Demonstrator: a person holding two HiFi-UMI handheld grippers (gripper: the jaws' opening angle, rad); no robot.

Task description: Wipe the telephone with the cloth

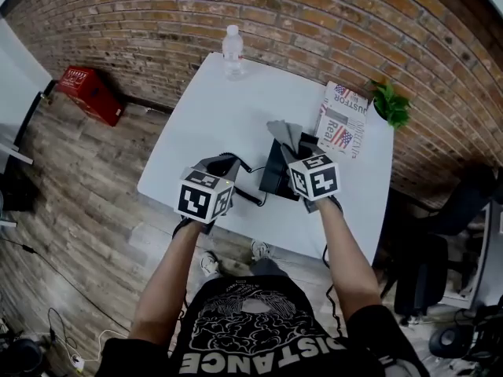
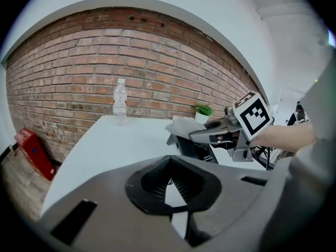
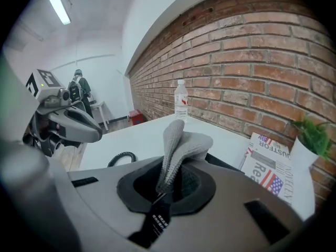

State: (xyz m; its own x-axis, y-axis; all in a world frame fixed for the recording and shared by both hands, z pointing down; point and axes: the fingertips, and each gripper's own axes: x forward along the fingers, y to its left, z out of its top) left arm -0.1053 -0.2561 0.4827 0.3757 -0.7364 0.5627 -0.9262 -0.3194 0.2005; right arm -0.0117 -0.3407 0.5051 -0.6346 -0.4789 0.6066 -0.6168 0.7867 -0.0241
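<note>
Currently the right gripper (image 3: 169, 185) has its jaws clamped on a folded grey knitted cloth (image 3: 181, 143), which stands up out of the jaws over the far end of the black desk telephone (image 1: 275, 171). Whether the cloth touches the telephone cannot be determined. The left gripper (image 2: 168, 180), left of the telephone, has its jaws closed tip to tip with nothing between them. The telephone sits on a white rectangular table (image 1: 204, 116), and a black coiled cord (image 3: 119, 159) lies just left of it. A clear plastic water bottle (image 1: 233, 51) stands well beyond the telephone. A folded newspaper (image 1: 343, 120) and a small green potted plant (image 1: 391, 103) are to its right.
</note>
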